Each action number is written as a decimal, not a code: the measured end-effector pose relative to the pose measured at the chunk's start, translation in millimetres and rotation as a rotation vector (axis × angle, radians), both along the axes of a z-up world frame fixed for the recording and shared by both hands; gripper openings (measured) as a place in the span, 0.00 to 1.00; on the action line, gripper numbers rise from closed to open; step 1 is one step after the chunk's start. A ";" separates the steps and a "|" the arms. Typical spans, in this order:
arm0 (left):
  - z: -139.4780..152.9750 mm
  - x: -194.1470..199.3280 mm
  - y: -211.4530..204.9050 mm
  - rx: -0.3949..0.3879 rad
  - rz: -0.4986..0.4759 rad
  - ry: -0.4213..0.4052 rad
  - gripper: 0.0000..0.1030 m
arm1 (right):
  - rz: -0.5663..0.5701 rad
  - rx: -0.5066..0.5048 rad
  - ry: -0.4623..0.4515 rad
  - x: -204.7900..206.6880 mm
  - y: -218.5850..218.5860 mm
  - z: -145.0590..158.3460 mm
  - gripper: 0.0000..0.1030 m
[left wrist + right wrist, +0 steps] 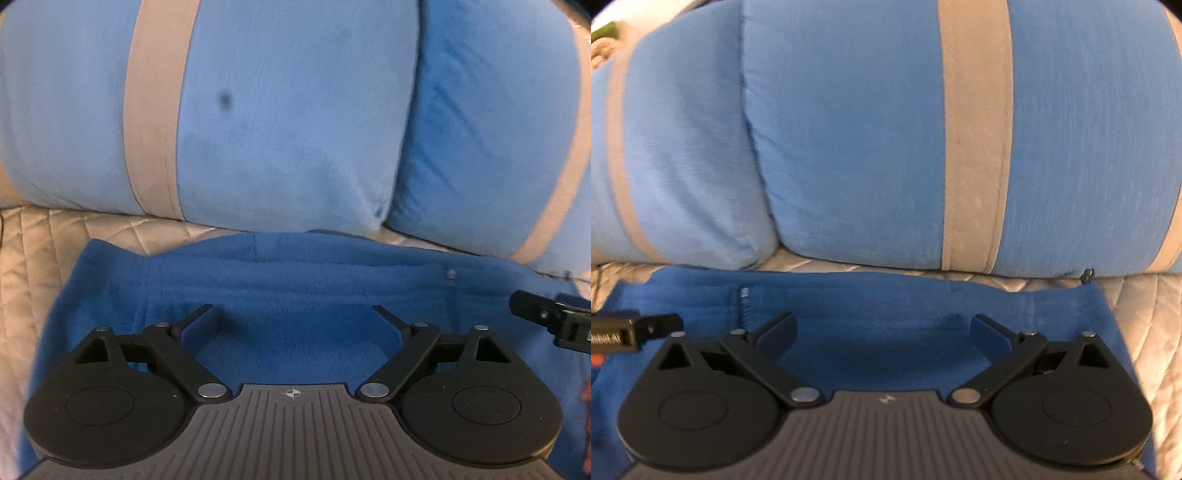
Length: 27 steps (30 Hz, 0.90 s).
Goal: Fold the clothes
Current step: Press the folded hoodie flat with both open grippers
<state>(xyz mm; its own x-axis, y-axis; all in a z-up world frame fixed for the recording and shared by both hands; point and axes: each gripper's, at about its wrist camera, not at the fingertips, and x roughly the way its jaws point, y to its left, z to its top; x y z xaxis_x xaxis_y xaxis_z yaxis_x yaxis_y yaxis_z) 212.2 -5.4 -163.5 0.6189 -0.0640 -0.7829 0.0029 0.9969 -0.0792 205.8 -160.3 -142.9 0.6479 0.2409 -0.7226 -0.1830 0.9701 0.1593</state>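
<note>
A dark blue fleece garment (295, 280) lies flat on a quilted beige cover, its far edge close to the pillows. My left gripper (293, 314) hovers over its left part, jaws wide open, nothing between them. In the right wrist view the same garment (886, 306) stretches under my right gripper (882, 328), which also stands wide open and empty over the right part. A small metal zip pull (450, 275) shows on the fleece. Each gripper's tip peeks into the other's view: the right one (546, 317) at the right edge, the left one (639, 328) at the left edge.
Two big light blue pillows (277, 110) with beige stripes (159, 110) rise right behind the garment like a wall. The quilted beige cover (44, 251) shows on the left, and the cover (1145, 314) again to the right of the fleece.
</note>
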 end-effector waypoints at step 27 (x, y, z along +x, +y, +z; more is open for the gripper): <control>-37.9 -26.1 -6.0 0.022 0.019 -0.233 1.00 | -0.049 -0.013 -0.212 -22.5 8.9 -60.1 1.00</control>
<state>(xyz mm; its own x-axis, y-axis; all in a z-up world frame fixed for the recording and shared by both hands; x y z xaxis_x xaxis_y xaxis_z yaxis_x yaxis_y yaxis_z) 186.1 -11.4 -201.5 0.7841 -0.0356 -0.6196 0.0001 0.9984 -0.0572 183.3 -151.4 -203.0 0.7964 0.1971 -0.5717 -0.1640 0.9804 0.1095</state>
